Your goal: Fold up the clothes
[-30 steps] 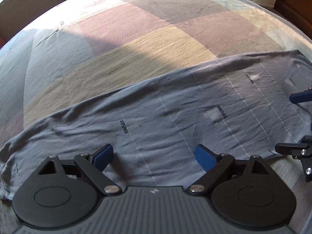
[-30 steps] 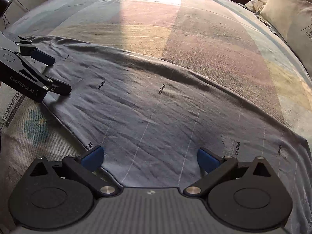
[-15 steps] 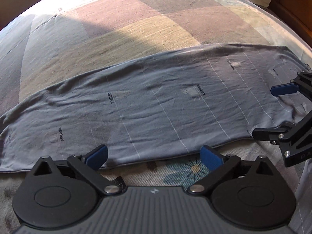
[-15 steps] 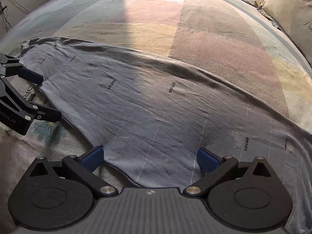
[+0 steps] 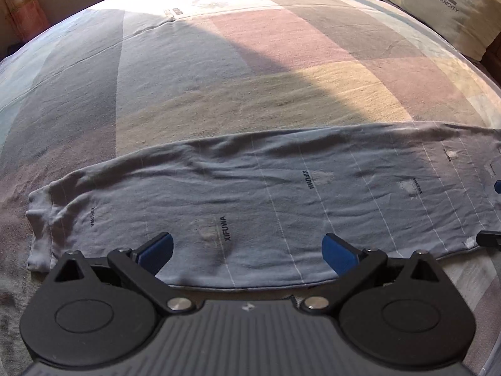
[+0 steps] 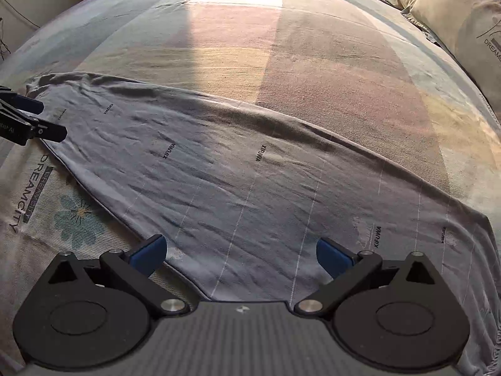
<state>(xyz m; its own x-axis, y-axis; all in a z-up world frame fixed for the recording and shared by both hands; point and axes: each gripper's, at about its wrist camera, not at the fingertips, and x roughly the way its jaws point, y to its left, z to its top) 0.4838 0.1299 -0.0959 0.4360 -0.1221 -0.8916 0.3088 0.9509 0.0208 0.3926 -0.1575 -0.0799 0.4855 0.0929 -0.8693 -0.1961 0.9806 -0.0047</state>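
Lying flat across bedsheet (image 5: 281, 94): grey garment (image 5: 266, 194) (XIFUWA print), long strip. Left gripper (image 5: 247, 250) & right gripper (image 6: 241, 253) both wide apart, holding nothing, over garment's near edge.

Home bedroom, probably, patchwork bedsheet (image 5: 281, 62) (sunlit), pillow (image 5: 444, 3) at headboard end

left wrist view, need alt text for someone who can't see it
A grey garment printed with small XIFUWA logos lies folded into a long flat strip across a patchwork bedsheet. The open left gripper hovers over its near edge, and a pillow sits top right.
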